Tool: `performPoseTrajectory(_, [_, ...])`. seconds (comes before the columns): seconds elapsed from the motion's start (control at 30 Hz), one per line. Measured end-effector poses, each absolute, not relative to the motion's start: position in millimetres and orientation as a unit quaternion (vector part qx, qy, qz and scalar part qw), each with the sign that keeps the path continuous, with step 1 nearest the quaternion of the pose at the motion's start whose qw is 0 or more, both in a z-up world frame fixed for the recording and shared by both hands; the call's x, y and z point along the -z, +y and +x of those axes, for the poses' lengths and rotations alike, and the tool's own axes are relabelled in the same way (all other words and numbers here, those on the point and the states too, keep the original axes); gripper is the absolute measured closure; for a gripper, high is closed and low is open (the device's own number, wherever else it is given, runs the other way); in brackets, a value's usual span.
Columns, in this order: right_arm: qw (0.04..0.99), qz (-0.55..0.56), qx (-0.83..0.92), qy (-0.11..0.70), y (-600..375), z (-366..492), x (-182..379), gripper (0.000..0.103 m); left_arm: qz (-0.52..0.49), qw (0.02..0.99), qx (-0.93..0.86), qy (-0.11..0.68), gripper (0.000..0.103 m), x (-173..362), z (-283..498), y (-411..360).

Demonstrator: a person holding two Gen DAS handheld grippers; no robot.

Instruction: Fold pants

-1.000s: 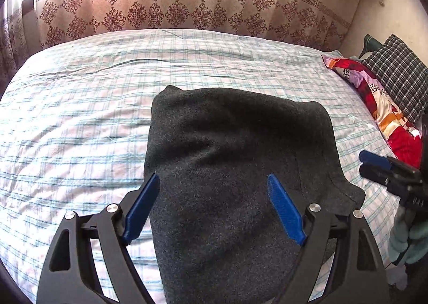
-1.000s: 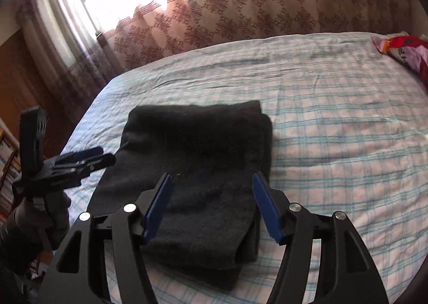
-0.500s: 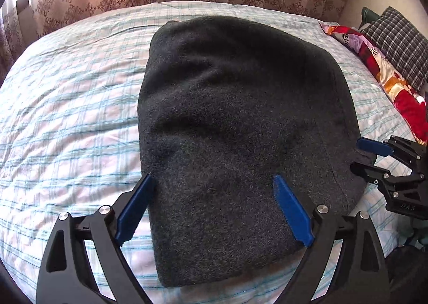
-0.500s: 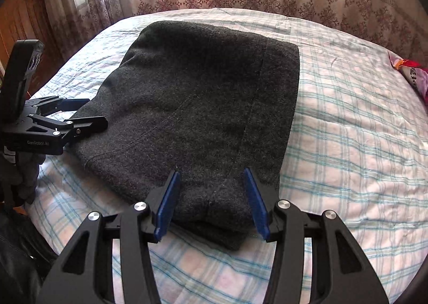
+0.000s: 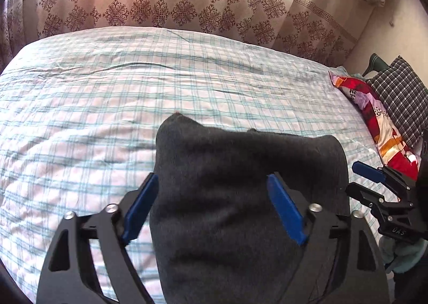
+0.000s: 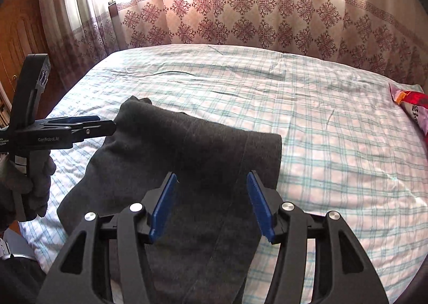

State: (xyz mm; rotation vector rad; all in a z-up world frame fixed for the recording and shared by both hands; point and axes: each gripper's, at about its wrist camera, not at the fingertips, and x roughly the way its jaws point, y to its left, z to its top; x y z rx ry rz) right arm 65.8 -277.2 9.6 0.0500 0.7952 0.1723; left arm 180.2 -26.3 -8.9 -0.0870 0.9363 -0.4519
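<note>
Dark grey folded pants (image 5: pixel 240 197) lie on the plaid bed, also in the right wrist view (image 6: pixel 192 159). My left gripper (image 5: pixel 211 205) is open, its blue pads (image 5: pixel 139 207) wide apart over the pants' near left part, holding nothing. My right gripper (image 6: pixel 211 202) is open over the pants' near right part, empty. The left gripper shows from the side in the right wrist view (image 6: pixel 88 124), at the pants' left edge. The right gripper shows in the left wrist view (image 5: pixel 374 183), by the pants' right edge. The pants' near end is hidden below the grippers.
The bed sheet (image 5: pixel 133 90) is white with a teal plaid. A red patterned cushion (image 5: pixel 374 116) and a checked pillow (image 5: pixel 401 95) lie at the right. Patterned curtains (image 6: pixel 240 17) hang behind the bed. A wooden door (image 6: pixel 16 36) stands at the left.
Both grippers have pulled back and up from the pants; the pants now look smaller and lower in both views. Both grippers stay open and empty.
</note>
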Motion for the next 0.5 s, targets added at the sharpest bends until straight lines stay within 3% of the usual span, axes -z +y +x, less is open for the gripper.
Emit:
performPoseTrajectory(0.07, [0.915,0.035,-0.085,0.393,-277.1,82.8,-5.3,0.048,-0.053,0.858,0.217,0.463,0.045,15.1,201.7,-31.4])
performPoseTrajectory(0.3, [0.913,0.041,-0.045,0.404,-282.9,118.1,9.8,0.046,-0.042,0.857,0.214,0.466,0.045,22.4,242.5,-42.2])
performPoseTrajectory(0.37, [0.906,0.046,-0.031,0.419,-287.8,127.0,20.0,0.042,-0.046,0.856,0.210,0.470,0.045,26.0,251.1,-43.3])
performPoseTrajectory(0.43, [0.895,0.055,-0.019,0.443,-292.8,134.3,36.1,0.028,-0.044,0.857,0.199,0.472,0.045,31.1,256.7,-44.4])
performPoseTrajectory(0.5, [0.887,0.083,-0.021,0.454,-301.8,138.3,50.6,0.026,-0.040,0.858,0.193,0.474,0.045,37.2,260.6,-45.2])
